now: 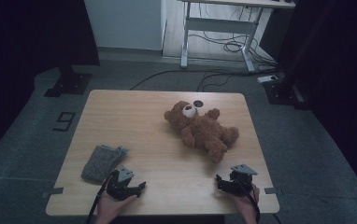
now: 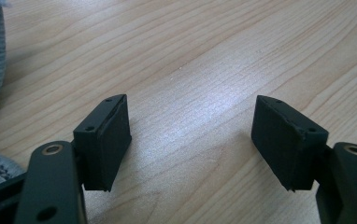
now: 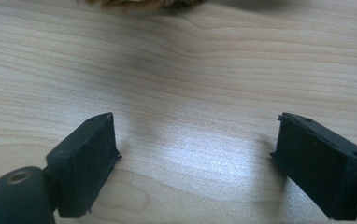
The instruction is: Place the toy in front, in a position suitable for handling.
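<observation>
Two tongs (image 1: 141, 187) (image 1: 219, 181) agape, teddy bear (image 1: 202, 130) beyond

This looks like a lab or recording room rather than a home. A plain wooden counter (image 1: 120, 107) stands alone on grey carpet (image 1: 36, 140) with a number marked on the floor (image 1: 63, 121). Black curtains (image 1: 32, 32) hang at both sides, dark stand bases (image 1: 67, 84) are bolted down, and loose cables (image 1: 223, 44) trail beneath a white-framed desk (image 1: 218, 23) behind.
</observation>
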`<action>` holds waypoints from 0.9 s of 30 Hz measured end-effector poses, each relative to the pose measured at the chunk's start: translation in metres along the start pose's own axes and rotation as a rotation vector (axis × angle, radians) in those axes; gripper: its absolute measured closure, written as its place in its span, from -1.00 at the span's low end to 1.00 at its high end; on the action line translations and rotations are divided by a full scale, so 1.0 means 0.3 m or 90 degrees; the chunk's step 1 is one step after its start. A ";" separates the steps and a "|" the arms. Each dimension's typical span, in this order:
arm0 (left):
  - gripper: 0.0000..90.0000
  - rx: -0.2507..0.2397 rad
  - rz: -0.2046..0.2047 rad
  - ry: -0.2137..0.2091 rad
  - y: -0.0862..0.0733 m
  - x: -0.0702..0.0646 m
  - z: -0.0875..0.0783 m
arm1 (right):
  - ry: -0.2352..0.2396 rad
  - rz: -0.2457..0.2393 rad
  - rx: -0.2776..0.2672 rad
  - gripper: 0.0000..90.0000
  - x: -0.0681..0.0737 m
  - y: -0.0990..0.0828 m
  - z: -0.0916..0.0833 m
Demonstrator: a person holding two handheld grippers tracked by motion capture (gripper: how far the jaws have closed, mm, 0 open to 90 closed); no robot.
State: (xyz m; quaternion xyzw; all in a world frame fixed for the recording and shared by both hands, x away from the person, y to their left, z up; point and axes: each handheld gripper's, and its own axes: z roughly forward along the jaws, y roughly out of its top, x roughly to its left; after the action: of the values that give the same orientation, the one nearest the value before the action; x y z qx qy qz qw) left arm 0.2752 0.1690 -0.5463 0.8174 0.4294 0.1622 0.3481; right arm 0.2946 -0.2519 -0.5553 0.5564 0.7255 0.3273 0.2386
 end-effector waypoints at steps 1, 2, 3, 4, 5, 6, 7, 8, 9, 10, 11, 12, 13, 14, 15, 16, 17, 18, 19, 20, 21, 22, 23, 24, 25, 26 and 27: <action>-0.38 -0.003 -0.001 -0.002 0.001 0.001 0.000 | 0.002 0.001 -0.001 -0.69 -0.001 0.000 0.000; -0.38 -0.006 -0.003 -0.003 0.002 0.002 0.001 | 0.007 0.005 -0.003 -0.69 -0.002 0.000 -0.002; -0.38 -0.008 -0.004 -0.003 0.004 0.002 0.002 | 0.012 0.009 -0.003 -0.69 -0.004 0.000 -0.003; -0.38 -0.009 -0.005 -0.002 0.005 0.002 0.002 | 0.016 0.013 -0.004 -0.69 -0.006 0.001 -0.004; -0.39 -0.009 -0.005 -0.002 0.005 0.002 0.002 | 0.021 0.016 -0.004 -0.69 -0.008 0.002 -0.005; -0.39 -0.014 -0.004 -0.004 0.013 -0.002 0.005 | 0.029 0.022 -0.007 -0.69 -0.011 0.004 -0.007; -0.39 -0.017 -0.002 -0.003 0.019 -0.004 0.005 | 0.031 0.026 -0.011 -0.69 -0.013 0.006 -0.010; -0.39 -0.019 -0.001 -0.006 0.027 -0.006 0.004 | 0.034 0.028 -0.019 -0.68 -0.015 0.007 -0.014; -0.39 -0.024 -0.001 -0.009 0.033 -0.008 0.003 | 0.038 0.032 -0.025 -0.68 -0.017 0.010 -0.019; -0.39 -0.028 0.002 -0.011 0.043 -0.011 -0.001 | 0.040 0.035 -0.029 -0.68 -0.018 0.012 -0.022; -0.39 -0.033 0.003 -0.012 0.050 -0.014 -0.003 | 0.042 0.036 -0.036 -0.68 -0.020 0.015 -0.028; -0.39 -0.036 0.003 -0.015 0.056 -0.016 -0.005 | 0.044 0.039 -0.042 -0.68 -0.020 0.017 -0.033; -0.39 -0.036 0.003 -0.015 0.056 -0.016 -0.005 | 0.046 0.041 -0.046 -0.68 -0.020 0.018 -0.037; -0.39 -0.038 0.002 -0.017 0.072 -0.018 -0.004 | 0.050 0.040 -0.048 -0.68 -0.020 0.018 -0.040; -0.39 -0.040 0.001 -0.018 0.077 -0.019 -0.003 | 0.052 0.040 -0.051 -0.67 -0.018 0.019 -0.042; -0.39 -0.042 -0.001 -0.020 0.086 -0.019 -0.002 | 0.054 0.039 -0.052 -0.67 -0.017 0.020 -0.043; -0.39 -0.043 -0.001 -0.021 0.095 -0.019 -0.001 | 0.057 0.039 -0.053 -0.67 -0.016 0.021 -0.044; -0.38 -0.046 -0.003 -0.023 0.104 -0.020 -0.001 | 0.060 0.039 -0.055 -0.67 -0.014 0.023 -0.045; -0.38 -0.050 -0.005 -0.025 0.114 -0.021 0.001 | 0.064 0.039 -0.058 -0.67 -0.012 0.025 -0.045; -0.38 -0.052 -0.005 -0.028 0.123 -0.022 0.004 | 0.066 0.037 -0.060 -0.67 -0.010 0.028 -0.045; -0.38 -0.056 -0.004 -0.032 0.139 -0.026 0.009 | 0.068 0.035 -0.061 -0.67 -0.009 0.031 -0.046; -0.38 -0.060 -0.005 -0.034 0.153 -0.030 0.016 | 0.071 0.033 -0.064 -0.67 -0.007 0.036 -0.047; -0.38 -0.063 -0.006 -0.039 0.168 -0.034 0.025 | 0.074 0.032 -0.068 -0.67 -0.005 0.042 -0.048; -0.38 -0.066 -0.007 -0.044 0.185 -0.039 0.035 | 0.076 0.032 -0.072 -0.67 -0.003 0.048 -0.049; -0.38 -0.067 -0.006 -0.049 0.202 -0.044 0.046 | 0.078 0.033 -0.075 -0.67 -0.001 0.055 -0.050; -0.38 -0.068 -0.006 -0.051 0.216 -0.049 0.056 | 0.080 0.032 -0.078 -0.67 0.001 0.062 -0.051; -0.38 -0.069 -0.005 -0.057 0.240 -0.057 0.073 | 0.081 0.031 -0.079 -0.67 0.003 0.067 -0.051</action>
State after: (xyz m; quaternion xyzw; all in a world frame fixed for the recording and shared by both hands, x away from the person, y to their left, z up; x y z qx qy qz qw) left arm 0.3201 0.1176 -0.5103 0.8022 0.4074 0.1469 0.4111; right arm 0.2966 -0.2508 -0.5300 0.5360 0.7038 0.4123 0.2178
